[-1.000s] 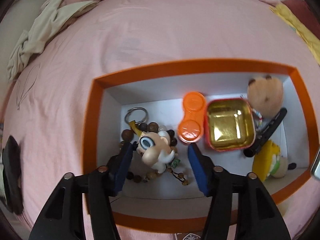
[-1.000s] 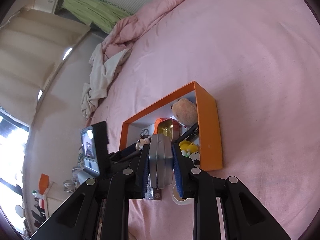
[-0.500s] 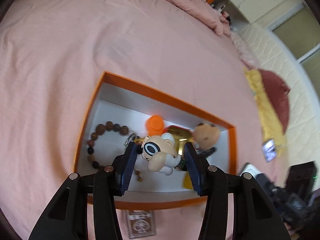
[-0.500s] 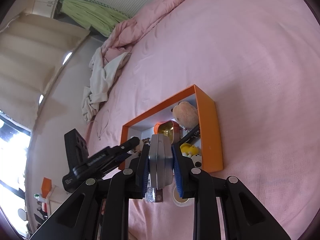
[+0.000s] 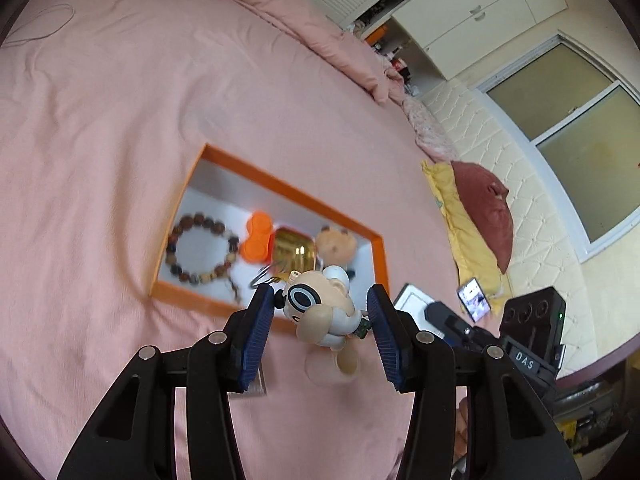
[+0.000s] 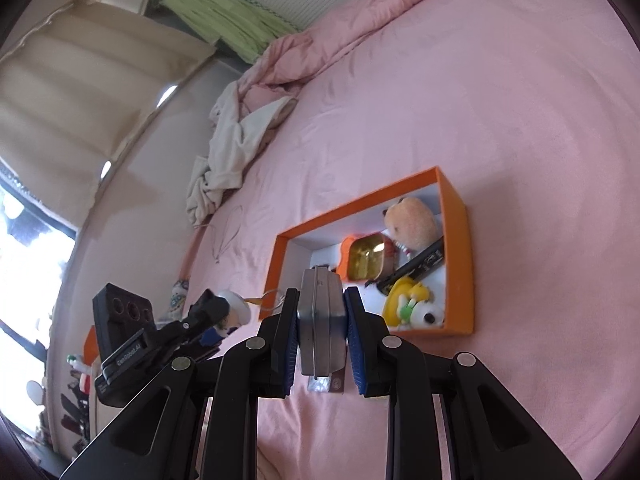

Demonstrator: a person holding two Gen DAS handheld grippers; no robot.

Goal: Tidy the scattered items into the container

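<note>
A pink bed (image 5: pixel 120 100) fills both views. The orange box (image 5: pixel 374 240) sits mid-frame in the left view and at centre right in the right view, holding a bead bracelet (image 5: pixel 200 250), an orange case (image 5: pixel 256 240), a gold tin (image 5: pixel 292 250) and a plush (image 5: pixel 336 242). At lower centre, the left gripper (image 5: pixel 320 316) is clamped on a big-eyed figurine (image 5: pixel 316 312), its jaws having just closed a little. The right gripper (image 6: pixel 322 312) is clamped on a silver tin (image 6: pixel 320 320), upright on edge.
</note>
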